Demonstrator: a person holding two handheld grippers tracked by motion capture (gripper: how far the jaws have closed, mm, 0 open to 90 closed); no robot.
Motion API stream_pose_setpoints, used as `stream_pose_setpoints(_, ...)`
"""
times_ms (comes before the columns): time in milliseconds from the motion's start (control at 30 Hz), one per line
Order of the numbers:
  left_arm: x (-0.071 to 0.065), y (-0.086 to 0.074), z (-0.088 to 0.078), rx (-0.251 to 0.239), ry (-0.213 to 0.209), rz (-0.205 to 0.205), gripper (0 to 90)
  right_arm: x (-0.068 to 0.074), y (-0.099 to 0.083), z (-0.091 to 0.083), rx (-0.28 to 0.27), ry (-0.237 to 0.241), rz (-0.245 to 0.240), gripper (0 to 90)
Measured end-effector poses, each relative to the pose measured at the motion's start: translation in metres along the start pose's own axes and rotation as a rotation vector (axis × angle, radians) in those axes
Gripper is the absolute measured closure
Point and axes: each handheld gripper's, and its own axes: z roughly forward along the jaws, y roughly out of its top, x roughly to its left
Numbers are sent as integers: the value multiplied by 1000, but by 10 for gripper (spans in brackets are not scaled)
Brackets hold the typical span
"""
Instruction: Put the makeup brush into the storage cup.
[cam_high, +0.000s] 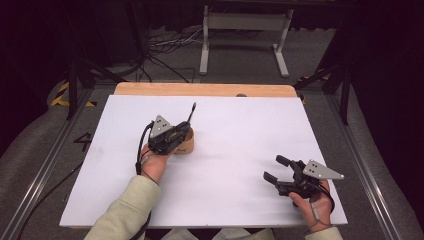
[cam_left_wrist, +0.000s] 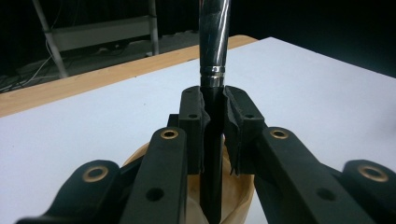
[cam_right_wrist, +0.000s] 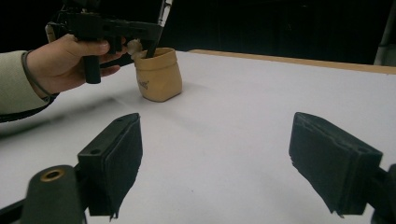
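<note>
In the high view we have our left tool (cam_high: 186, 131) just left of centre of the frame, over a small tan pouch (cam_high: 187, 145) that stands on the white tabletop (cam_high: 240, 130). Its jaws are closed on the dark handle of a brush (cam_high: 191, 114), which rises slanting from the pouch toward the upper middle of the frame. In the left gripper view the two pads (cam_left_wrist: 194, 123) press on the brush (cam_left_wrist: 213, 70) from either side, just below its silver band, and the lower end of the handle goes down into the open mouth of the pouch (cam_left_wrist: 238, 196) at the bottom centre.

Our right tool (cam_high: 277, 169) sits at the lower right of the high view, well apart from the pouch, with its jaws spread wide and nothing between them. In the right gripper view its pads (cam_right_wrist: 123, 154) stand at the lower left and lower right with bare tabletop (cam_right_wrist: 224, 140) between them, and the pouch (cam_right_wrist: 159, 74) appears at the upper left, under the left hand (cam_right_wrist: 60, 63).
</note>
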Motion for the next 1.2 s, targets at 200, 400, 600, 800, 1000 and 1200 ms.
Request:
stream_pose_setpoints(200,-1,-3,0,7,3,-5,783,0,0,0,-1,0,-2,180)
stream_pose_setpoints(400,-2,-3,0,10,-4,-4,781,0,0,1,1,4,0,180)
stream_pose_setpoints(600,-2,-3,-5,-12,-51,-41,737,0,0,0,-3,2,-2,179)
stream_pose_setpoints(800,-6,1,-10,-29,-105,-40,628,0,1,2,-2,5,-2,179)
stream_pose_setpoints(1000,-7,5,-17,-43,-131,-53,549,0,2,5,-4,10,-5,177)
stream_pose_setpoints(1200,-8,9,-24,-55,-138,-50,523,0,3,8,-3,18,-8,176)
